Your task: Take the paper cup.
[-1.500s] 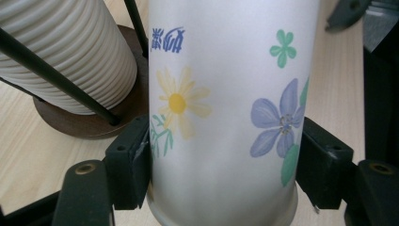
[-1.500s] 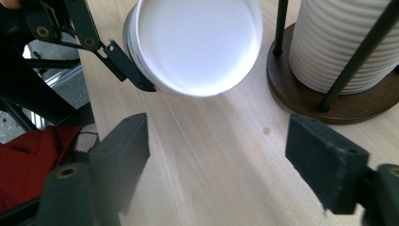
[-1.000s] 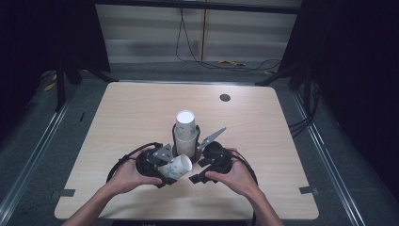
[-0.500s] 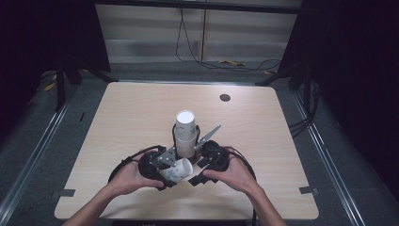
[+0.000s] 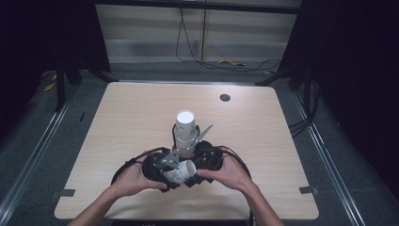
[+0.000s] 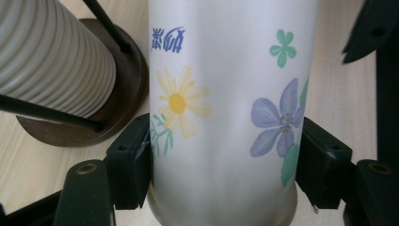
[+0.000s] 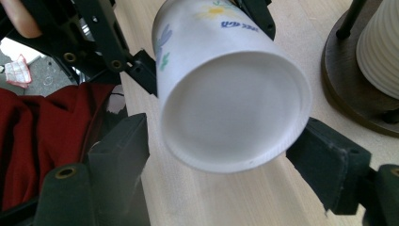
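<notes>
Left gripper clamped on the flowered paper cup, a pad pressed to each side; the cup lies on its side near the table's near edge, just in front of the stack of ribbed cups on its dark stand. Right gripper faces the cup's end. Its jaws have just been closing; the left pad stands clear of the cup, the right meets the rim.

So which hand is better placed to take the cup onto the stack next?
Left. The left tool already clamps the cup beside the stack; the right tool only straddles its base, pads off.
</notes>
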Demonstrator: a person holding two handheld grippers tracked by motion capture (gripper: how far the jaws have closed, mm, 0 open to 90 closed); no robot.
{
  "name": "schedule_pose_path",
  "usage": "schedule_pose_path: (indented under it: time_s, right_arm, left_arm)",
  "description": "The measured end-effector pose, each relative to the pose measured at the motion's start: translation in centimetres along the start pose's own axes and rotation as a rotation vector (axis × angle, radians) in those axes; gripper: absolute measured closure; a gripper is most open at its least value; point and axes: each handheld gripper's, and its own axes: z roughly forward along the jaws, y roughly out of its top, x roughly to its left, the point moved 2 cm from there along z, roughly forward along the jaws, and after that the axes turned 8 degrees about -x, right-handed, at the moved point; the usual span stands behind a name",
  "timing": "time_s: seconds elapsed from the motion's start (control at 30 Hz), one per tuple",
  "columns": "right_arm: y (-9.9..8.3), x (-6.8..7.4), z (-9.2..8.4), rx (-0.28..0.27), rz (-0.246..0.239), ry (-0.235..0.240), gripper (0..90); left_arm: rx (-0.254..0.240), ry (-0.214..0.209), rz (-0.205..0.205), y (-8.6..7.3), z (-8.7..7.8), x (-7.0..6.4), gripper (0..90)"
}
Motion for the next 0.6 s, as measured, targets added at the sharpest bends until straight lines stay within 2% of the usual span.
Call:
schedule_pose_path:
  time_s: [0.17,0.3,0.43,0.53,0.6]
  right_arm:
    - [0.0,0.2,0.1,0.013,-0.013,0.005,19.4]
    - [0.1,0.1,0.1,0.009,-0.011,0.003,19.5]
    - [0.1,0.1,0.1,0.007,-0.016,-0.003,21.7]
    - [0.1,0.3,0.2,0.011,-0.028,0.015,25.3]
    - [0.1,0.3,0.3,0.023,-0.036,0.017,27.3]
  left_arm:
    - [0.023,-0.008,0.038,0.3,0.2,-0.5,30.7]
    - [0.030,-0.005,0.048,0.5,0.5,-0.8,30.7]
    - [0.025,-0.007,0.056,0.7,0.5,-1.2,30.9]
    - [0.031,-0.003,0.082,0.9,0.5,-1.3,31.1]
    - [0.038,0.005,0.084,1.0,0.4,-1.4,31.2]
